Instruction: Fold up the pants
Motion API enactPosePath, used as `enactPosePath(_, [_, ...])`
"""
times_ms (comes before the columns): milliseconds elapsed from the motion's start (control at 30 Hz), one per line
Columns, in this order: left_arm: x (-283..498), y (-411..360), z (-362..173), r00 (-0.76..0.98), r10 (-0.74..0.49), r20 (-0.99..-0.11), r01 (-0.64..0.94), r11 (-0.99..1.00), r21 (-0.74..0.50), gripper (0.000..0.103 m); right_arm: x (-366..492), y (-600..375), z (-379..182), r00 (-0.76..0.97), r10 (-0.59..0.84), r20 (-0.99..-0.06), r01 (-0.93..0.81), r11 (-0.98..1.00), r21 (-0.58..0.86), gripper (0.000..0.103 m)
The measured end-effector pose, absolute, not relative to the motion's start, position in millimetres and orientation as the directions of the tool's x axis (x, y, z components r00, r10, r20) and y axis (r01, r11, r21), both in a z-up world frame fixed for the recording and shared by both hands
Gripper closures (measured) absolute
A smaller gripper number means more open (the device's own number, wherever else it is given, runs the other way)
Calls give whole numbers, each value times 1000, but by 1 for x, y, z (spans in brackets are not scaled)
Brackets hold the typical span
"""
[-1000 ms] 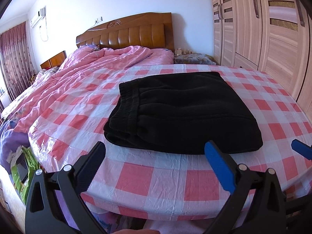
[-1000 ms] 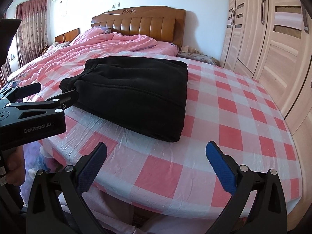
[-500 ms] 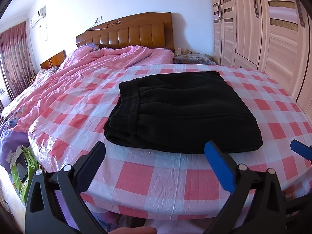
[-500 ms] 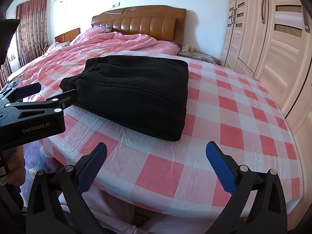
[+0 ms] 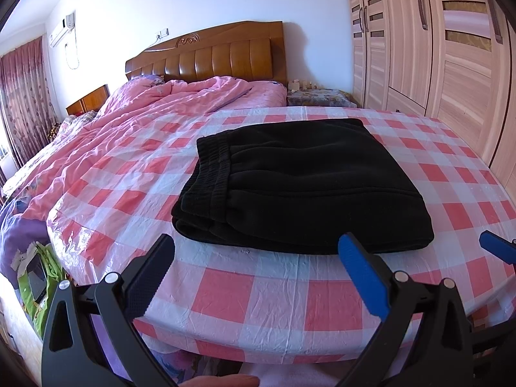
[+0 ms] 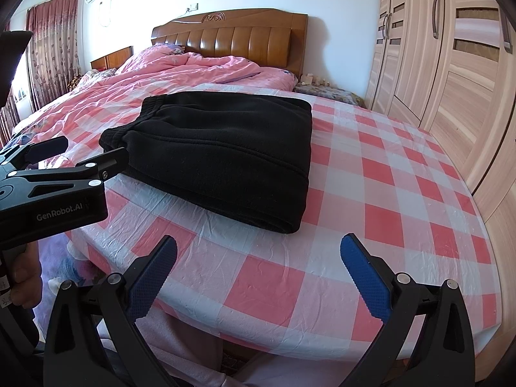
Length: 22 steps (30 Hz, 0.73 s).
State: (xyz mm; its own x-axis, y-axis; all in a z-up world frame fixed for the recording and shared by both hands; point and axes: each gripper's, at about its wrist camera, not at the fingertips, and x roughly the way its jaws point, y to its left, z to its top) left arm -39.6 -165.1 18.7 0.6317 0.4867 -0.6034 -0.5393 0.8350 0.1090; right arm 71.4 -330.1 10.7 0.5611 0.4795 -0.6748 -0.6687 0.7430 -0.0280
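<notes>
The black pants (image 5: 300, 183) lie folded into a compact rectangle on the checked cloth (image 5: 258, 293), with the waistband on the side toward the pink quilt (image 5: 154, 109) and a folded edge facing the near rim of the cloth. Judging from that shape, the folding looks finished or close to it.

The left gripper (image 5: 256, 271) hovers over the cloth's near rim just short of the pants, its fingers spread wide and holding nothing. The right gripper (image 6: 258, 271) is the same: fingers wide apart, empty, a little back from the pants' near corner.

The main risk is disturbing a tidy stack. The fabric looks thick and soft, so a finger sliding in at the near edge could catch only the top layer and peel the fold open, or push the whole bundle along the slick, wrinkled cloth toward the quilt. The cloth itself seems loose; a pinch taken too low could grab it with the pants and drag both.

Beyond the pants, the quilt is heaped toward the wooden headboard (image 5: 206, 61). A wardrobe (image 5: 451, 64) stands on the side of the pants away from the quilt, well apart from them. Nothing lies between either gripper and the pants. In the right view the left gripper's body sits close beside the waistband end, so the two tools could bump if both reach in together.
</notes>
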Motion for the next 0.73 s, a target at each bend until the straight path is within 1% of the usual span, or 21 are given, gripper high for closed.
enactPosePath(333, [-40, -166, 18, 635, 482, -604, -531, 840, 112, 2, 71, -330, 10, 561, 480, -675, -669, 743, -28, 4])
enactPosePath(467, [-43, -172, 20, 645, 518, -562, -537, 830, 149, 2, 71, -330, 10, 561, 479, -675, -668, 743, -27, 4])
enactPosePath(733, [-39, -170, 18, 642, 487, -592, -513, 847, 140, 2, 71, -330, 9, 560, 480, -675, -668, 744, -26, 4])
